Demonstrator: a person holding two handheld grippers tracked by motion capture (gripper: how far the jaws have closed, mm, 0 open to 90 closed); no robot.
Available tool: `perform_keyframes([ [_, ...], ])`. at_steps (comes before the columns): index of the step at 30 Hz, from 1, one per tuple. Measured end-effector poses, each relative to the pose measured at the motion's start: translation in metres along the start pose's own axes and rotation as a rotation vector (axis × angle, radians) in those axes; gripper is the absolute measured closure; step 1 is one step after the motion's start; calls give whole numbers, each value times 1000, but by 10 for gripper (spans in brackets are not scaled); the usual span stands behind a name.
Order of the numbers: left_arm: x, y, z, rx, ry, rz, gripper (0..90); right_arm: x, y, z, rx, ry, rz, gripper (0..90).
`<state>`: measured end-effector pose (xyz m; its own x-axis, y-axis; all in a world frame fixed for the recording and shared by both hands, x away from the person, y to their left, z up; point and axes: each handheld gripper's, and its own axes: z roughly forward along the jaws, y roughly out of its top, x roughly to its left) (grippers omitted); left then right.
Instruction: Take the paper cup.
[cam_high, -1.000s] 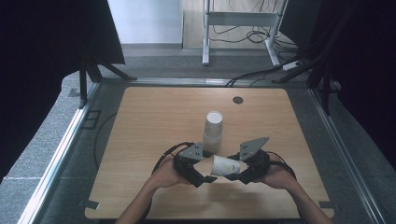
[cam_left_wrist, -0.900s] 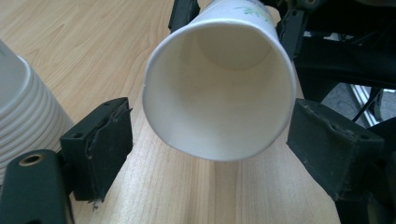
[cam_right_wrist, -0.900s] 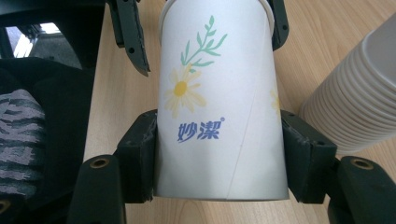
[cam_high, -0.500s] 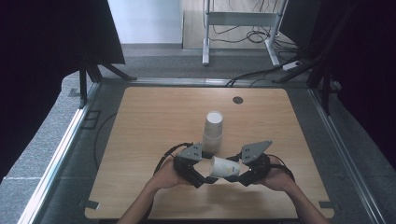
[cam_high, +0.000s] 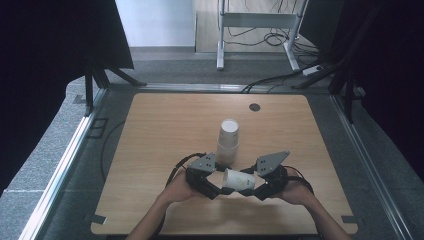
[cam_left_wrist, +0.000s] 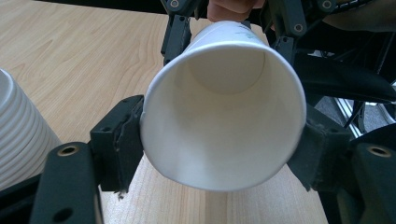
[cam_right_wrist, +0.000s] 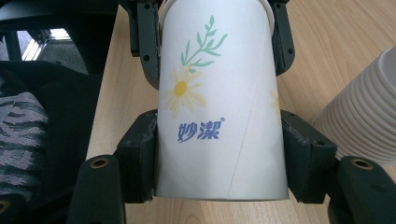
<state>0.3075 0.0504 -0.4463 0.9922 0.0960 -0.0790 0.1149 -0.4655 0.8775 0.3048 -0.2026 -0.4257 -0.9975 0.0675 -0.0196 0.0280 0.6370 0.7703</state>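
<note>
Sideways, paper cup (cam_high: 239, 180) clamped by left tongs (cam_left_wrist: 219, 144) and right tongs (cam_right_wrist: 219, 154), flower print seen from right gripper view

The stack of cups (cam_high: 228, 141) stands just beyond both grippers, blocking forward passage. Bare table (cam_high: 150, 150) lies open to its left, right and far side.

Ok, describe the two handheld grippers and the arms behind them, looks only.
Both the left gripper and right gripper are black, with blocky jaws carrying worn dark pads and brass-coloured pivot screws. Each has a grey three-cornered plate on top and a black cable looping behind. The forearms are bare, no sleeves in sight.
</note>
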Motion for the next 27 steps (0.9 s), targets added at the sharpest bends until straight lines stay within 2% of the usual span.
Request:
perform_keyframes([
  [22,-3,6,-2,54,14,54,330,-2,-2,4,33,20,1,368],
  [27,-3,10,-3,70,26,55,328,-3,-2,4,39,14,7,338],
])
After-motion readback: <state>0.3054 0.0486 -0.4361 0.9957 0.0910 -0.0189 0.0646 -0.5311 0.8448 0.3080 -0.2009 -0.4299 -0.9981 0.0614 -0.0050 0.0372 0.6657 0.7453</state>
